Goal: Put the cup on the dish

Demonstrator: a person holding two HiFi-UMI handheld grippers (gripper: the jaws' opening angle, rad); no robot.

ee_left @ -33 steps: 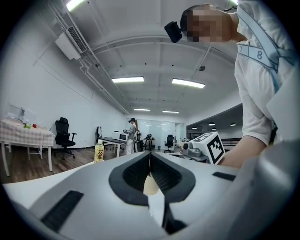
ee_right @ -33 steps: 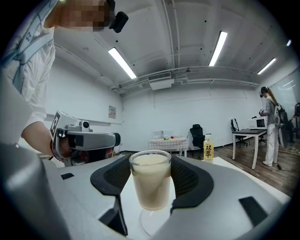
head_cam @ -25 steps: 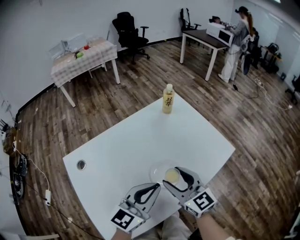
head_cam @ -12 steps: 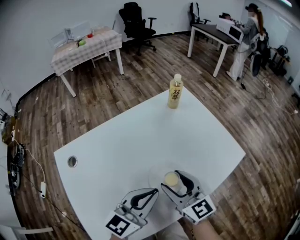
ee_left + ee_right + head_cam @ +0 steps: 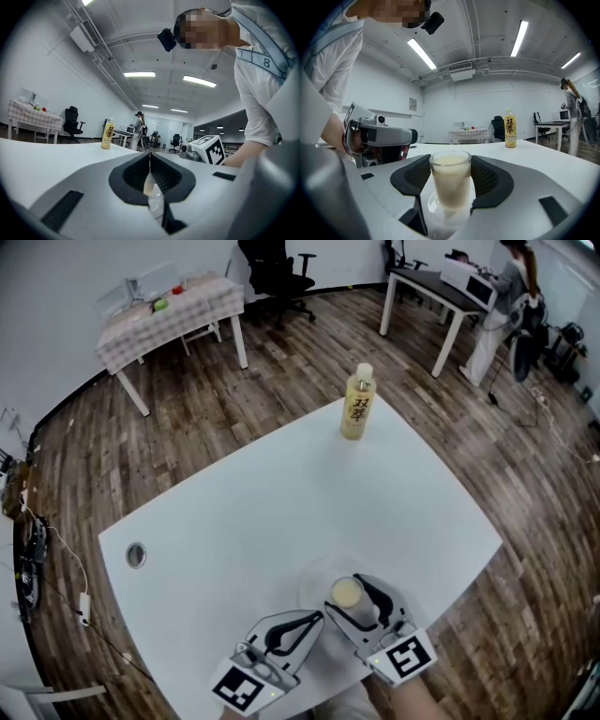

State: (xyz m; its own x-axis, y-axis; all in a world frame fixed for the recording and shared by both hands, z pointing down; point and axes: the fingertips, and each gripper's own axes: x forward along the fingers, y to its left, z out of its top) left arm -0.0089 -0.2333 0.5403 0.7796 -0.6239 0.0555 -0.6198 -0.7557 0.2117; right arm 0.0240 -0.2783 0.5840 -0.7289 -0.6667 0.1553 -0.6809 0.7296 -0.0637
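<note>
**Cup** (image 5: 451, 185): small clear glass, filled almost to the rim with a pale creamy liquid. It stands upright near the front edge of the white surface (image 5: 281, 512), directly over the clear glass dish (image 5: 431, 203). Whether its base rests on the dish or hangs just above it cannot be told.

**Right tool** (image 5: 450, 164): jaws closed to the cup's width, one ribbed pad against each side of the glass. It is held level, probably because so full a cup would spill if tilted.

**Left tool** (image 5: 150, 161): jaws pressed together with nothing between them. It sits just beside the right tool, apparently idle, since one grip is enough for the cup.

**Bottle** (image 5: 358, 405): yellow drink, upright at the far edge, well apart from the cup and seemingly no part of the task.

**Status (judged):** placement is at or close to its end. What remains is the release, with the jaws spreading evenly so the cup is not dragged off the dish.
</note>
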